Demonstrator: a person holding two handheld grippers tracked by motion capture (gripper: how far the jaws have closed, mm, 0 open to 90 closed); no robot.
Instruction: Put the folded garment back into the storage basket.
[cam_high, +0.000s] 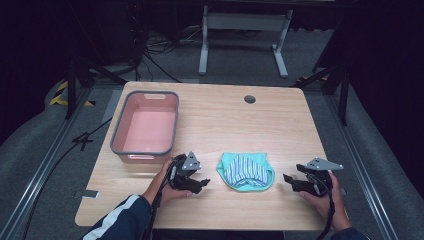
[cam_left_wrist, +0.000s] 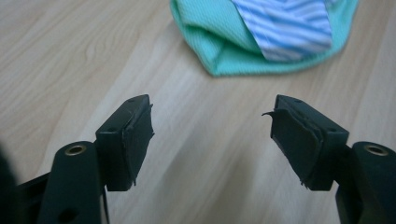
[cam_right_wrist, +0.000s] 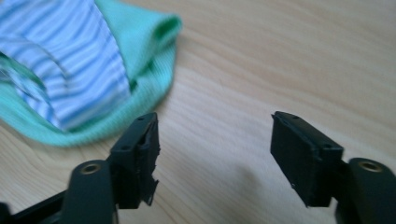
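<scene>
Striped green garment (cam_high: 246, 171) between both gripper views, pink bin (cam_high: 145, 127) overhead

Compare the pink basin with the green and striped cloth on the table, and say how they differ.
The pink basin is a rigid, grey-rimmed rectangle standing upright with walls; the cloth is soft, lying flat and bunched. The basin sits at the table's far left; the cloth lies near the front, between the two grippers. The basin is plain pink inside; the cloth is mint green with blue and white stripes. Both rest on the wooden table, untouched.

Ribbed knit cloth (cam_high: 247, 171) (matt) on smooth wood-grain table (cam_high: 225, 120); plastic basin (cam_high: 145, 125).
</scene>
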